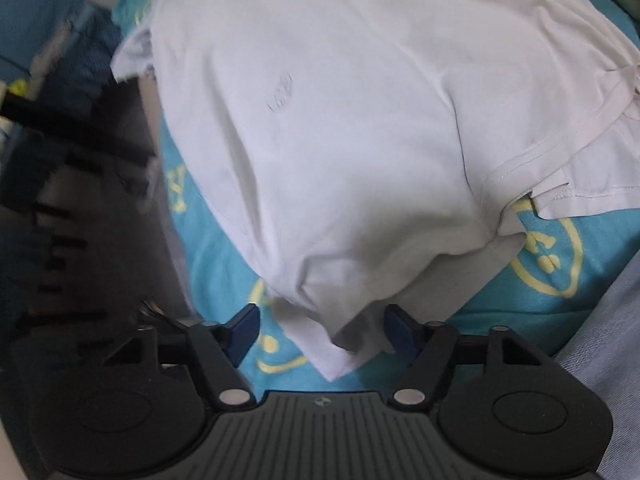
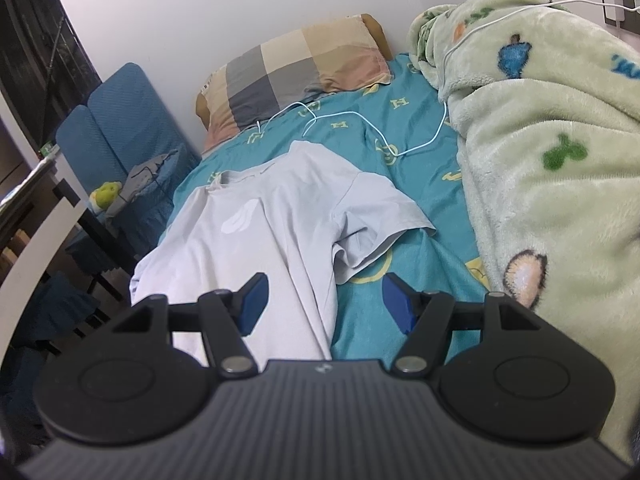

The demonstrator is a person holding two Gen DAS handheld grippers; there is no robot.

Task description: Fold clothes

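A small bedroom: a bed (image 2: 404,120) under a teal patterned sheet, a checked pillow (image 2: 296,76) at its head by the white wall, a green fleece blanket (image 2: 552,152) heaped along one side and a white charging cable (image 2: 360,120) trailing across the sheet. A pale T-shirt (image 2: 272,216) lies flat on the sheet, collar toward the pillow, its long axis running away from the right gripper (image 2: 323,304), whose jaws stand apart and empty over the shirt's side edge. The left gripper (image 1: 322,334), likewise spread and holding nothing, hovers just at a bottom corner of the T-shirt (image 1: 340,140) and appears the nearer for a first grasp.
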